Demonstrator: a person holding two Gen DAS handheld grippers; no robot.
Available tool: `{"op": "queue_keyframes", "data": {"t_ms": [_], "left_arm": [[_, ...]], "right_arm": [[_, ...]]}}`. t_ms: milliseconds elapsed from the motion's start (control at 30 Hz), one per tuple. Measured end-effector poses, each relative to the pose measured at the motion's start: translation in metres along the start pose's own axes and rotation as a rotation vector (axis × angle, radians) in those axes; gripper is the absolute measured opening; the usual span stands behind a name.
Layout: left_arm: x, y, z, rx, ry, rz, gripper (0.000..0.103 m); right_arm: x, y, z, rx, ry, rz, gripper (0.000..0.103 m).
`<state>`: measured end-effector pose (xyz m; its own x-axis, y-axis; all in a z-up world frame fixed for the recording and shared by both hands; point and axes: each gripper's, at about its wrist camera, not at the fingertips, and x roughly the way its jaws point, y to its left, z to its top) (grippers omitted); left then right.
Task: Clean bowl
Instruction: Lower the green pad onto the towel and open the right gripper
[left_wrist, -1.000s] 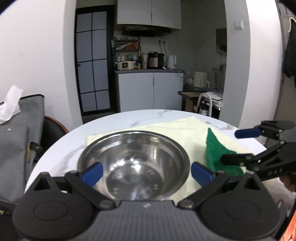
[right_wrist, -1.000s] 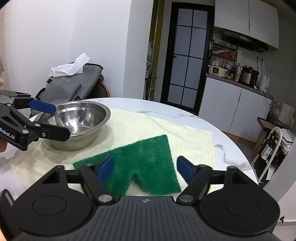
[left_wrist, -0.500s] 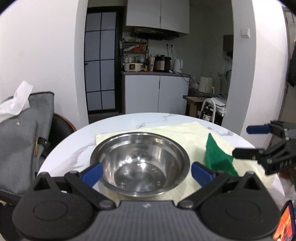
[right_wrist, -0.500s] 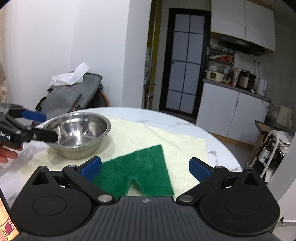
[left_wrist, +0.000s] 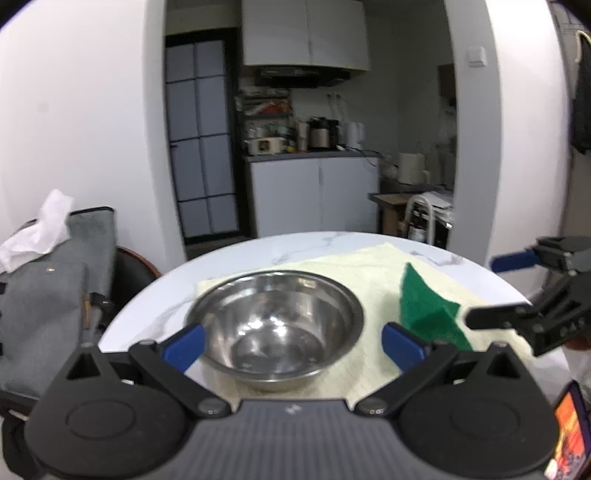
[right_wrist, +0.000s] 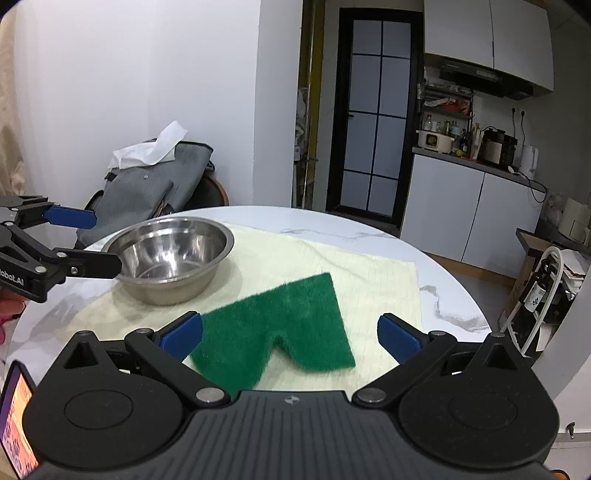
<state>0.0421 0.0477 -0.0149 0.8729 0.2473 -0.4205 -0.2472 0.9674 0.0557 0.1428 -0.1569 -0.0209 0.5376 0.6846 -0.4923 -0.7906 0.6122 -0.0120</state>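
Through my left wrist camera, the left gripper (left_wrist: 291, 343) has its jaws spread wide, with the steel bowl (left_wrist: 275, 325) standing upright in the gap between the blue pads (left_wrist: 183, 342). I see no pad pressing on the rim, so I count this claw as released, holding nothing. The bowl sits on a pale yellow cloth (left_wrist: 373, 264) spread over the round marble table (left_wrist: 236, 254). To the bowl's right the green scouring pad (left_wrist: 424, 310) lies on the same cloth, apart from the bowl. Further right my right gripper (left_wrist: 495, 291) comes in from the edge of view, its jaws apart, above the cloth beside the pad. A grey bag (left_wrist: 48, 306) with a white tissue (left_wrist: 40, 232) on top sits to the left of the table.

Through my right wrist camera, the right gripper (right_wrist: 290, 334) is as wide as it goes, having just finished opening. The green scouring pad (right_wrist: 280, 325) lies flat on the cloth (right_wrist: 369, 280) between the fingers; neither pad touches it, so this claw is released as well. The bowl (right_wrist: 170, 254) stands up and to the left on the cloth, clear of the scouring pad. My left gripper (right_wrist: 99, 242) reaches in from the left with one finger on each side of the bowl's near rim; I cannot tell whether the lower finger touches the metal.
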Motion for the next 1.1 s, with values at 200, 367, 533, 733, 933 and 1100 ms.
{"op": "queue_keyframes", "data": {"t_ms": [200,367,533,733,933,1100], "left_arm": [[0.001,0.004,-0.003,-0.035,0.000,0.032,0.103],[0.007,0.004,-0.009,-0.043,0.051,-0.035,0.103],[0.009,0.003,-0.010,-0.050,0.069,-0.014,0.103],[0.006,0.000,-0.010,-0.057,0.093,-0.027,0.103],[0.002,-0.001,-0.011,-0.054,0.114,-0.036,0.103],[-0.001,-0.008,-0.012,-0.019,0.116,-0.023,0.103]], "right_arm": [[-0.008,0.005,-0.003,-0.006,-0.014,-0.010,0.103],[-0.007,0.005,-0.005,0.009,-0.019,-0.011,0.103],[-0.009,0.001,-0.010,0.030,-0.020,0.000,0.103],[-0.013,-0.002,-0.014,0.097,-0.021,0.023,0.103],[-0.023,-0.001,-0.017,0.119,-0.026,0.020,0.103],[-0.018,-0.002,-0.020,0.117,0.001,0.019,0.103]]}}
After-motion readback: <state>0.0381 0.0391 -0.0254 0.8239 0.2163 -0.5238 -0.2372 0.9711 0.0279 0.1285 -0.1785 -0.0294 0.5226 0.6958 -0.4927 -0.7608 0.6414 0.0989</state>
